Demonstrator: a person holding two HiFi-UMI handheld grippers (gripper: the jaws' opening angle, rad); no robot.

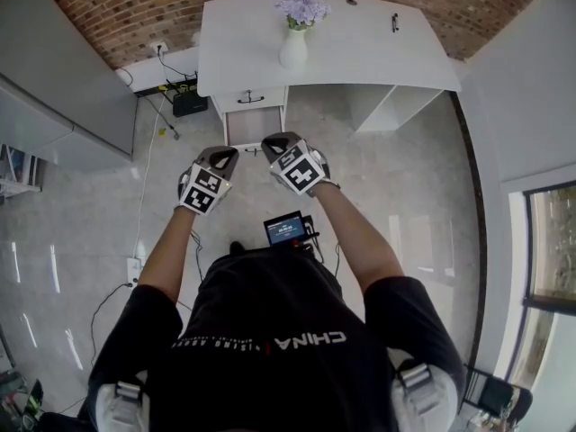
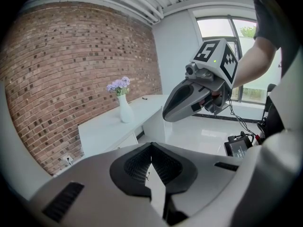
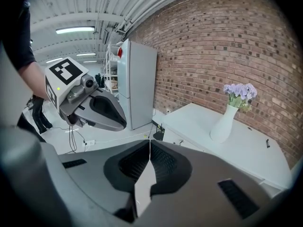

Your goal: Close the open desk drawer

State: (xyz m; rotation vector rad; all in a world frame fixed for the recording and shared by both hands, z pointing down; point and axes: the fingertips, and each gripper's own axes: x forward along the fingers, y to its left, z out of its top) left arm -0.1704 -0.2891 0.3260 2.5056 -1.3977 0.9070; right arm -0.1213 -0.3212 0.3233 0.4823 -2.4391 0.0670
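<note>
Head view shows the person standing square to the white bench [image 1: 360, 48], both arms stretched forward so the two grippers sit side by side at the near end of the open drawer [image 1: 251, 127]. That drawer juts out from the bench's left pedestal, below a shut drawer front with a dark handle [image 1: 250, 98].

The left gripper [image 1: 224, 155] and right gripper [image 1: 276, 142] each have their jaws pressed together with nothing between them, as each gripper's own view confirms. I judge this suits a push, since joined jaws give a blunt, firm nose to set against the drawer front. Holding the two level and near each other would spread the push so the drawer runs in straight.

Whether either touches the drawer yet I cannot tell from this steep angle. A vase [image 1: 293, 50] of flowers stands on the bench above the drawers, so a gentle push seems wise.
</note>
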